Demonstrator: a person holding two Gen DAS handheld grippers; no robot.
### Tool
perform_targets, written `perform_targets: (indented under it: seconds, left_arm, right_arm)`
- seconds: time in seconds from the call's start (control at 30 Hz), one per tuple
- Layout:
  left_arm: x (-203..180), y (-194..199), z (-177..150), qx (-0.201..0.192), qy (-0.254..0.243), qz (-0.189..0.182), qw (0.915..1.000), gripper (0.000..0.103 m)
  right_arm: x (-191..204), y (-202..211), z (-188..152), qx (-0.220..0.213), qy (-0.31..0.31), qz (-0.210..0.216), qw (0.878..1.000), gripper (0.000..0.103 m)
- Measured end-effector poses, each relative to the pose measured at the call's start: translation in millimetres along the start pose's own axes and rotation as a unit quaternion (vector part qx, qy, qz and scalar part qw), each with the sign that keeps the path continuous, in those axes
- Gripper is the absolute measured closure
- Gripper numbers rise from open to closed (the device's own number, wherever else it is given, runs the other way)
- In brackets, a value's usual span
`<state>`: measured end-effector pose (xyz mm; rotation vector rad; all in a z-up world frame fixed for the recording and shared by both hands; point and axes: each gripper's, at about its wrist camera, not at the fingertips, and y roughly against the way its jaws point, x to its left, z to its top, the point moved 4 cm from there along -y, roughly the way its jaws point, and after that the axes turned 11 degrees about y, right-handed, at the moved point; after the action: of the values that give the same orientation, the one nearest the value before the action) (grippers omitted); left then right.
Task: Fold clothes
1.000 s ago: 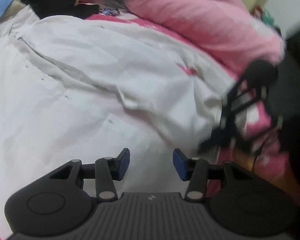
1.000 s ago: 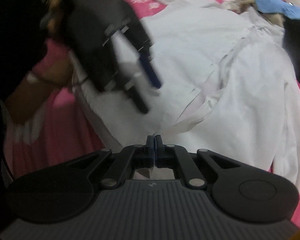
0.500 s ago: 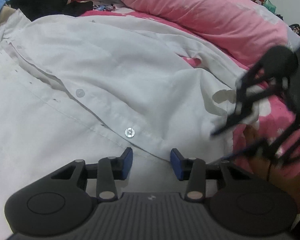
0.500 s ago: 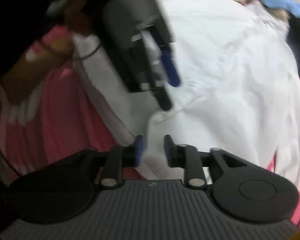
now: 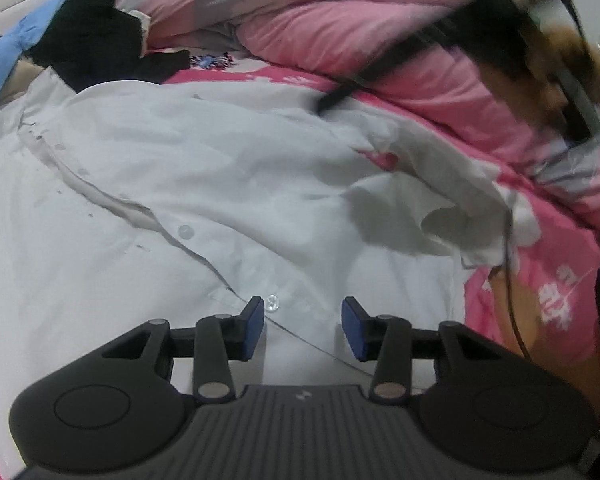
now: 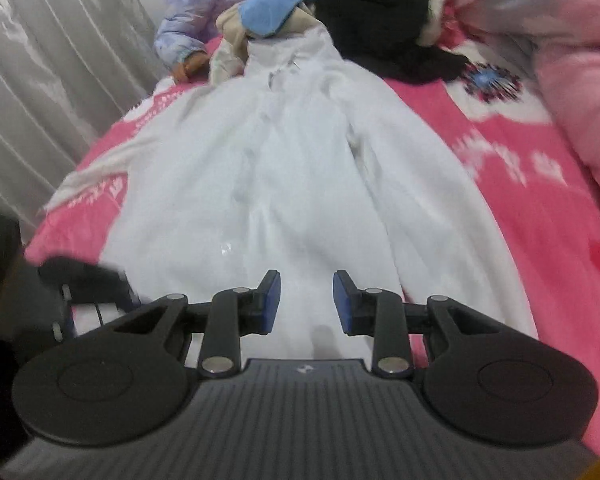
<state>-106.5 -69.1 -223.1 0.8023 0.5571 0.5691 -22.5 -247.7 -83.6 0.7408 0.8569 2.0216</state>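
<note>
Right claw (image 6: 306, 300) has let go of the white shirt (image 6: 284, 184) hem and swung away.
Both claws, left claw (image 5: 303, 328) included, stand part open and empty over the shirt, spread flat beside the pink quilt (image 5: 360, 28); folding not begun.

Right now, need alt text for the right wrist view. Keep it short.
A white button-up shirt lies spread lengthwise on a pink patterned bedspread, with the open, empty right gripper above its near hem. Black, blue and lavender clothes are piled beyond the collar; a grey curtain hangs left.
</note>
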Motion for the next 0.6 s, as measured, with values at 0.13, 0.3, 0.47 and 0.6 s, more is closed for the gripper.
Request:
perform_targets:
  seconds: [0.13,0.3,0.47,0.6]
  left_arm:
    - [-7,-15,-5,0.011,-0.022,0.003,0.9997,0.059]
    - [-7,-23,-11,0.016,-0.016,-0.013,0.9997,0.058]
    - [-7,-24,-11,0.018,-0.015,-0.03,0.9993,0.056]
    - [-4,-26,-7,0.021,0.002,-0.048,0.9986,0.056]
  right_arm:
    - [3,-36,54,0.026,0.022,0.013,0.999,0.075]
    - [17,-97,122,0.029,0.08,0.013,0.996,0.075]
    - [14,-163,174,0.008,0.11,-0.013,0.994,0.075]
    - [1,-200,208,-0.007,0.095,-0.035,0.995,0.075]
